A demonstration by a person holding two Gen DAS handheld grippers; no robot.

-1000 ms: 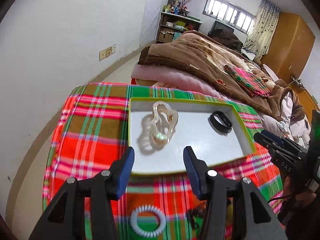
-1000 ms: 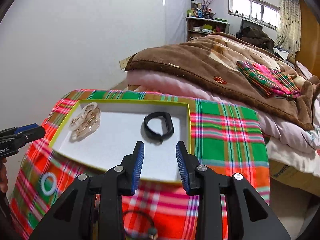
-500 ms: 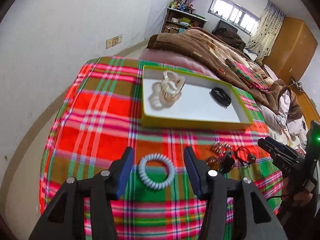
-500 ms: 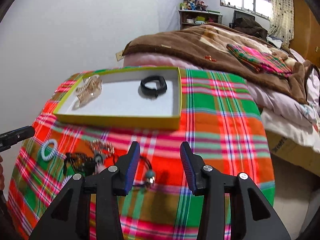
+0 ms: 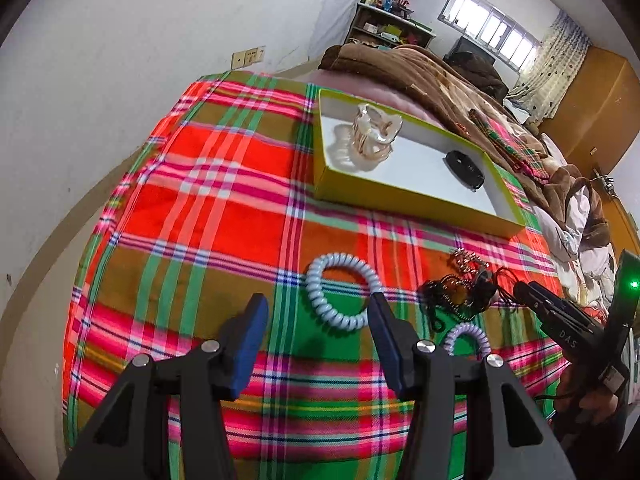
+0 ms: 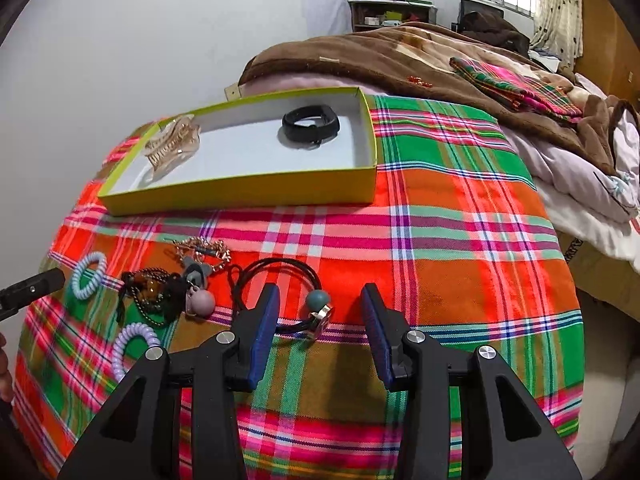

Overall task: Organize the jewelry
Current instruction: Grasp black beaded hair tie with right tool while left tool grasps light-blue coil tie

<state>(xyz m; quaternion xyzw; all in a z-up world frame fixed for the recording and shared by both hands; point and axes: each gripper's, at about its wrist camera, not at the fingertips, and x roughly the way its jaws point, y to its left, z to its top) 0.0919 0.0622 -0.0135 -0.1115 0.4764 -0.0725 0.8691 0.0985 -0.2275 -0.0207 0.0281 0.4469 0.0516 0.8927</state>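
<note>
A yellow-green tray (image 5: 400,199) (image 6: 240,194) on the plaid cloth holds a cream hair claw (image 5: 374,134) (image 6: 172,146) and a black band (image 5: 464,164) (image 6: 311,123). Loose in front of it lie a pale blue coil tie (image 5: 340,292) (image 6: 89,274), a lilac coil tie (image 5: 466,338) (image 6: 130,346), a dark tangle of jewelry (image 5: 460,292) (image 6: 160,292), a gold chain (image 6: 206,250) and a black cord with a teal bead (image 6: 316,300). My left gripper (image 5: 316,322) is open, just short of the blue coil tie. My right gripper (image 6: 320,312) is open, straddling the teal bead.
The plaid cloth (image 5: 208,208) covers a small table beside a white wall (image 5: 100,60). A bed with a brown blanket (image 6: 400,56) lies behind the tray. The table drops off at the right edge (image 6: 576,320). A shelf (image 5: 384,28) and wardrobe stand far back.
Both grippers have pulled back from over the tray toward the table's front, so the loose jewelry now lies at their tips. The right jaws have opened wider. The tray's contents have not moved.
</note>
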